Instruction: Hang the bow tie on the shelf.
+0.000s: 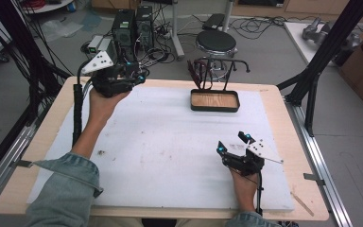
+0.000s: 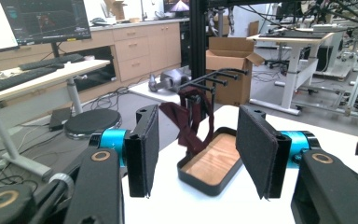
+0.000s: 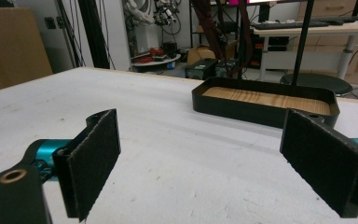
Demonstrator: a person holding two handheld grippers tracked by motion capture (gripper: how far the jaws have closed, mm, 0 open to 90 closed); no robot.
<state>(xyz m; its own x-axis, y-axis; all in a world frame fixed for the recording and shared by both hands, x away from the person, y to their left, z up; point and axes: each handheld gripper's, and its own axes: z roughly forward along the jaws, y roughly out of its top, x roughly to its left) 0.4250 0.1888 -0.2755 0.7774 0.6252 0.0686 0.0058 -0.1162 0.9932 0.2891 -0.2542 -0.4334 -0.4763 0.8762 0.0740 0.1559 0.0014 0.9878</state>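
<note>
Wooden table (image 1: 283, 142), pale-edged, its top almost wholly covered by a white foam sheet (image 1: 170, 151); a narrow strip of bare wood borders the sheet on all sides. The sheet's broad middle lies open between the two grippers, marked with faint scuffs and a small dark speck toward 8 o'clock.

Black oblong tray (image 1: 215, 101) with a wood-grain floor, seated at about 1 o'clock on the sheet, close to the far edge and well apart from both grippers. Its long axis runs parallel to that far edge, from 9 to 3 o'clock. A thin black rack (image 1: 217, 71) rises from the tray, its short pegs spread at the top; a dark red strip of cloth (image 1: 196, 73) hangs from the pegs at the rack's 9 o'clock end. In the left gripper view the cloth (image 2: 189, 123) droops to the tray's near rim (image 2: 205, 184).

Left gripper (image 1: 123, 78), held at 11 o'clock over the sheet's far corner, a grey three-cornered plate on top; its pads (image 2: 144, 154) stand wide apart with nothing between them, the tray framed in the gap.

Right gripper (image 1: 234, 146), at 4 to 5 o'clock, low over the sheet and pointing toward the far side; its pads (image 3: 93, 161) are likewise spread and empty, the tray (image 3: 265, 112) lying ahead.
</note>
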